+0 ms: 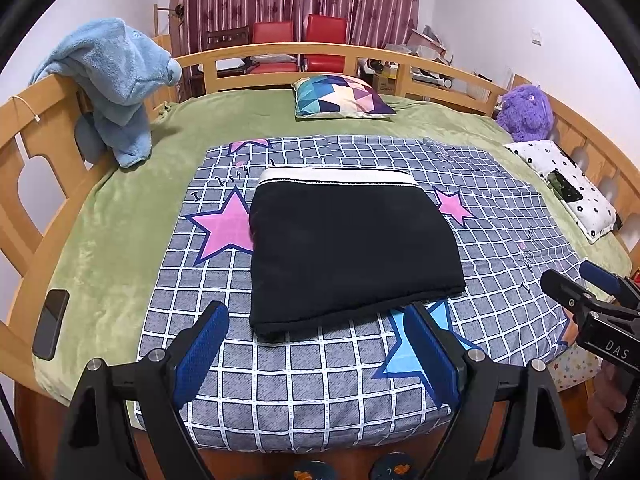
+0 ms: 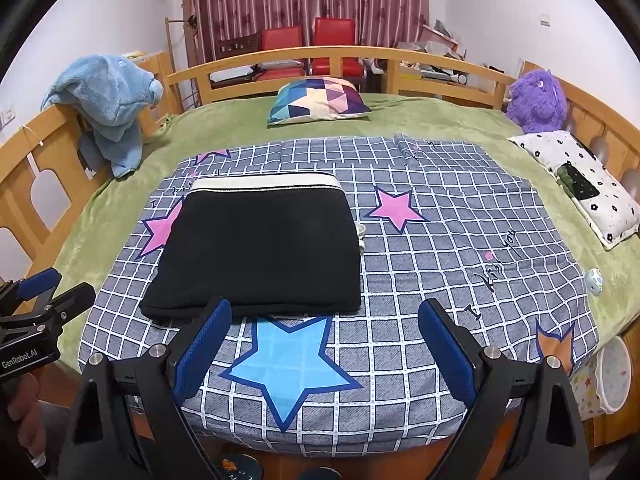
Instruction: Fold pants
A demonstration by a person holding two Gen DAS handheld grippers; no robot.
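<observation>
Reading across from the left with the folded black pants (image 1: 344, 248) as the landmark: a dark phone (image 1: 51, 324) lies on the green blanket (image 1: 120, 216) well to their left, near the bed's edge, and a blue towel (image 1: 116, 80) hangs over the wooden rail (image 1: 36, 128) beyond it. The pants rest in a compact rectangle on the grey checked sheet (image 1: 304, 376), white waistband at the far side, folded edge nearest the cameras. The left gripper (image 1: 316, 344) hangs just short of that near edge with its blue pads spread apart and nothing between them; the right gripper (image 2: 324, 344) sits to the right of the pants over a light blue star (image 2: 288, 364), jaws likewise released and empty. The fold looks done or close to it, so the risk, as I judge it, is undoing it: a pad dragging across the near edge could peel the top layer back or skew the stack, and a pinch that catches the sheet along with the cloth would pull the whole bundle out of square. A careless sweep to the left could also nudge the phone toward the edge. Writing: the sheet carries script lettering, partly legible as "I kiss you" to the right of the pants; the right gripper's body shows "DAS" in the left view, and the left gripper's reads "GenRobot.AI" in the right view.
</observation>
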